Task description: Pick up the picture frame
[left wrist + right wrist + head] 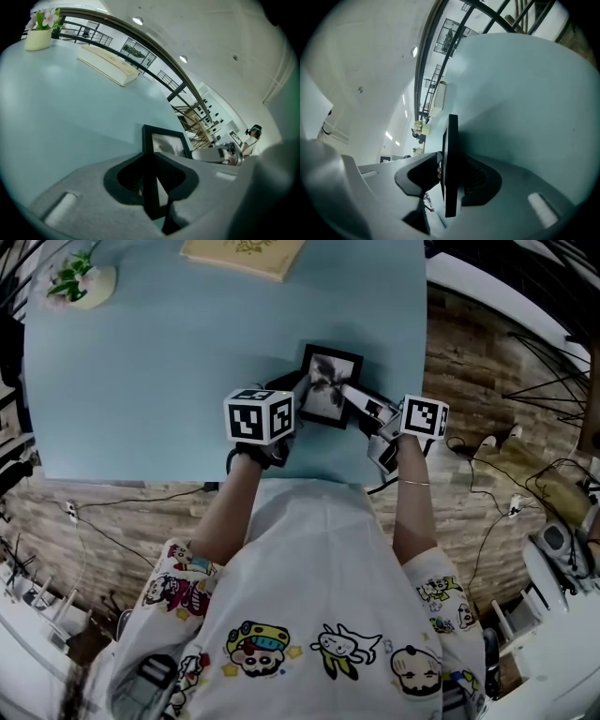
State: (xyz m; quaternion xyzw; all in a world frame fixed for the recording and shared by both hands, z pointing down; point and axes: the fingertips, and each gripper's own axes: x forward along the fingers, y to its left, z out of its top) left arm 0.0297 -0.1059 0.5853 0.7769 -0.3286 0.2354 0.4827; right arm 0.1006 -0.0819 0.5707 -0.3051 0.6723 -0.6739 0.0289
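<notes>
Our left gripper (152, 169) has its jaws clamped on the left edge of the frame (330, 390). Our right gripper (450, 171) straddles the right edge, jaws slightly wider, not clearly pressing. The frame is above the counter (169, 362), near its front edge. Farther off are a book (246, 253) and a flowerpot (82, 283).

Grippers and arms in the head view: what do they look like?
Left gripper and right gripper: grey bodies, dark fingers, each with a white cube of black square markers. Thin bracelet on the right wrist; white short-sleeved shirt with cartoon prints.
</notes>
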